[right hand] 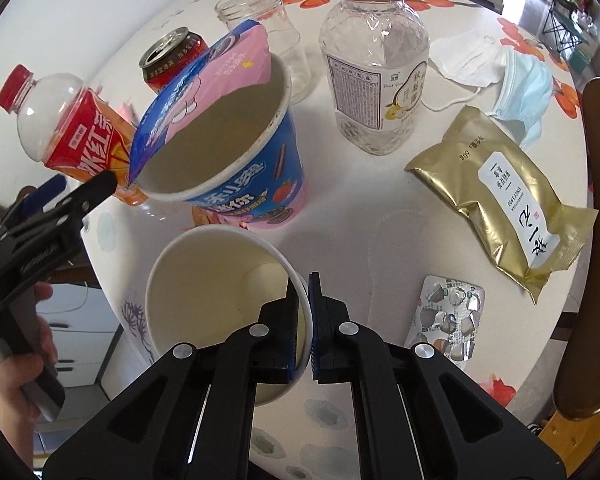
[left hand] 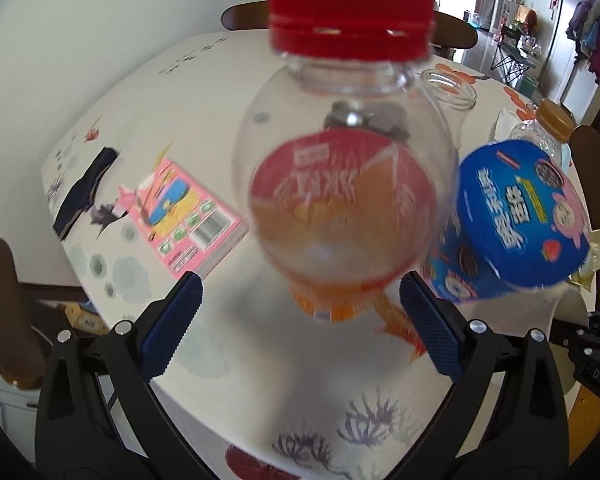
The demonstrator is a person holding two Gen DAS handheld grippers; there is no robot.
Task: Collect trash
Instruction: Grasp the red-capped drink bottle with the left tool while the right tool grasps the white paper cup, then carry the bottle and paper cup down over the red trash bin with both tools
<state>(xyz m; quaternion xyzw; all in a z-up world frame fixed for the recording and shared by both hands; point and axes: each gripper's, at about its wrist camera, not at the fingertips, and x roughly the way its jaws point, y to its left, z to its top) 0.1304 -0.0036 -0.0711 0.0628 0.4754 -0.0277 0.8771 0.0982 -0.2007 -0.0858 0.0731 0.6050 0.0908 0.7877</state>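
White paper cup (right hand: 220,304) stands at the near edge of the table (right hand: 360,216); the right tongs (right hand: 305,320) are clamped on its right-hand rim, one pad inside the wall and one outside. Pinching a thin wall this way suits an empty, light cup: it can likely be lifted without crushing the body, though it may swing on so small a hold.

Left tongs (left hand: 300,320) stand wide, pads apart and pressing on nothing. A clear plastic bottle (left hand: 344,184) with red cap and red-orange label sits in the gap beyond them, base toward the pads; in the right wrist view it leans far over to the left. The wide spread fits its broad belly, so the judgement is that a grasp is being lined up, not yet made.

Just right of the bottle stands a blue snack tub (right hand: 236,156), its foil lid peeled up and leaning toward the bottle; a clumsy closing could catch that lid.

Other refuse remains uncollected on the table: a red drink can (right hand: 172,58) and open glass jar (right hand: 268,32) far behind the tub, a gold-capped bottle (right hand: 374,72), two face masks (right hand: 500,68) at far right, a gold pouch (right hand: 500,204) and a spent blister pack (right hand: 448,320) near right. A pink carton (left hand: 188,216) lies to the left. Task is judged at an early stage
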